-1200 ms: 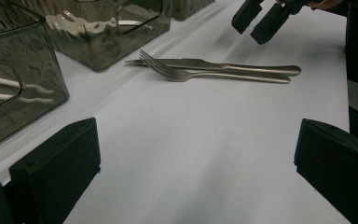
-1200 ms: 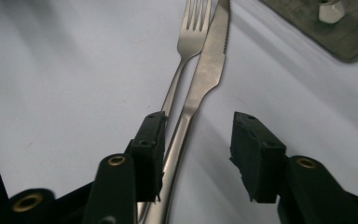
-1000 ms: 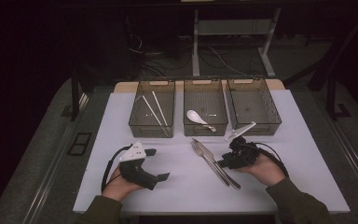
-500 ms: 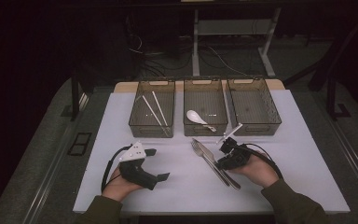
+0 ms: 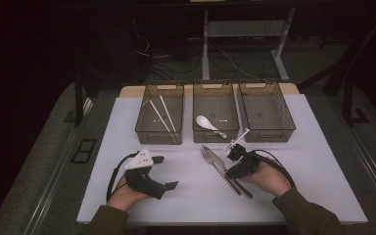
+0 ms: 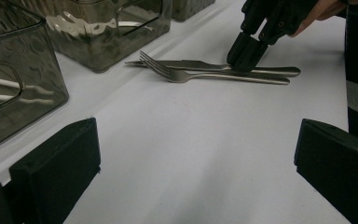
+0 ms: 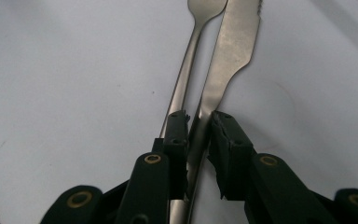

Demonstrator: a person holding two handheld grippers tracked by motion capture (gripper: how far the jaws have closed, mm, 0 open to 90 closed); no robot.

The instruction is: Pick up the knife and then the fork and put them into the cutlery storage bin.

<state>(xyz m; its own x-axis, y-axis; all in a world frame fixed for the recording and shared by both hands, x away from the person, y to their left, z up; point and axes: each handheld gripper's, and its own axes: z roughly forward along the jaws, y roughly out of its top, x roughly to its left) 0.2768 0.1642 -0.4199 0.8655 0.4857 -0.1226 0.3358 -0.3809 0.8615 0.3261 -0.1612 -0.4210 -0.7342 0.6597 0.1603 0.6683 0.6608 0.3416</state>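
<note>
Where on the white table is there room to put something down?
Room: the bare stretch between the left gripper and the fork, and the table's right side beyond the right hand. Crowded: the far edge, where three bins stand in a row, and around the knife that the right gripper pinches.

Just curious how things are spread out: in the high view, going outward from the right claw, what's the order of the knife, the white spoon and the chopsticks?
1. Knife, at the right claw.
2. White spoon, middle bin.
3. Chopsticks, left bin.
</note>
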